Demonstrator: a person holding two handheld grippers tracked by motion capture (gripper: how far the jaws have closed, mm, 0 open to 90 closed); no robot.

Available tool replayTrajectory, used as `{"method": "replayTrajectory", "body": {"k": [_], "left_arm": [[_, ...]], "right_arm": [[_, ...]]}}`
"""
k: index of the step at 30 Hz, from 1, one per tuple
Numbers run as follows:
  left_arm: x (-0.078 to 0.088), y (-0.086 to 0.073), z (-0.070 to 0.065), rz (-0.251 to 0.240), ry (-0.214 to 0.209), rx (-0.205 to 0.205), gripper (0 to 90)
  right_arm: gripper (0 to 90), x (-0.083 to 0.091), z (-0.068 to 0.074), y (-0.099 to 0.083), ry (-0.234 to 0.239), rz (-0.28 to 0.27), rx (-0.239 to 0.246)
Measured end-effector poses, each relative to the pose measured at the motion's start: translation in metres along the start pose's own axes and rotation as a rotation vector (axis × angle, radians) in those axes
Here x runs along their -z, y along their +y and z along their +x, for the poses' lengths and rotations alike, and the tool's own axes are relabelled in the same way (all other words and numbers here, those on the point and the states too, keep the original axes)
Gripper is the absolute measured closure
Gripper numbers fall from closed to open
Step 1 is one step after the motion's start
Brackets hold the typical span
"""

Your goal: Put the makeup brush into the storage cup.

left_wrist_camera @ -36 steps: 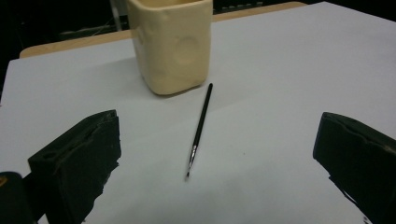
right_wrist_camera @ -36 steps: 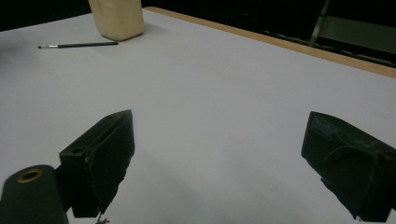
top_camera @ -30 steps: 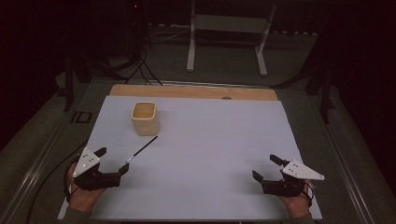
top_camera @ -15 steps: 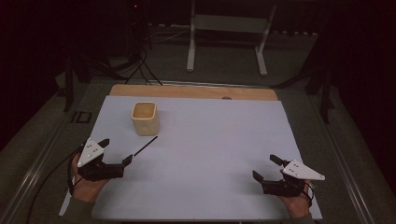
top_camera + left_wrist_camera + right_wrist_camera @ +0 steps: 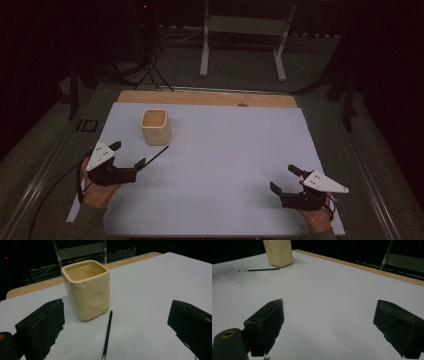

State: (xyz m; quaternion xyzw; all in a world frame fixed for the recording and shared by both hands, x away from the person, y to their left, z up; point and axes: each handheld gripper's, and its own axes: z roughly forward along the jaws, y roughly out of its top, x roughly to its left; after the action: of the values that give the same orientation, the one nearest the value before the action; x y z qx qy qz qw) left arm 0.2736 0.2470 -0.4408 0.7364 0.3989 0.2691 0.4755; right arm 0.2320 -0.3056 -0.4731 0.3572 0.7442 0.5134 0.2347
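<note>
A cream square cup (image 5: 155,126) stands upright and empty on the white sheet (image 5: 225,150), left of centre. A thin black brush (image 5: 156,155) lies on the sheet just in front of the cup, slanting toward my left gripper (image 5: 128,154). That gripper is open, with its tips close to the brush's near end and nothing between them. In the left gripper view the cup (image 5: 86,290) and brush (image 5: 107,335) sit between the spread jaws. My right gripper (image 5: 283,178) rests open near the front right of the sheet, far from the cup (image 5: 278,252) and brush (image 5: 259,270).
The sheet covers a wooden tabletop whose far edge (image 5: 200,97) shows behind it. A small black item (image 5: 87,125) lies off the sheet's left side. Metal stand legs (image 5: 242,25) and cables (image 5: 150,70) are on the dark floor beyond.
My left gripper has moved forward, away from the person, nearer the brush and cup. The right gripper, cup and brush have stayed in place.
</note>
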Motion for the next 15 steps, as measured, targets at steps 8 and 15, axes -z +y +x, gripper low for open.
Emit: {"method": "replayTrajectory", "body": {"k": [8,15], "left_arm": [[-0.01,0.005,-0.002,-0.003,-0.022,-0.008,2.1],[-0.02,0.009,-0.003,-0.007,-0.035,-0.007,2.1]], "right_arm": [[9.4,0.0,0.001,0.001,0.014,-0.014,0.011],[9.4,0.0,0.0,0.001,0.021,-0.015,0.018]]}}
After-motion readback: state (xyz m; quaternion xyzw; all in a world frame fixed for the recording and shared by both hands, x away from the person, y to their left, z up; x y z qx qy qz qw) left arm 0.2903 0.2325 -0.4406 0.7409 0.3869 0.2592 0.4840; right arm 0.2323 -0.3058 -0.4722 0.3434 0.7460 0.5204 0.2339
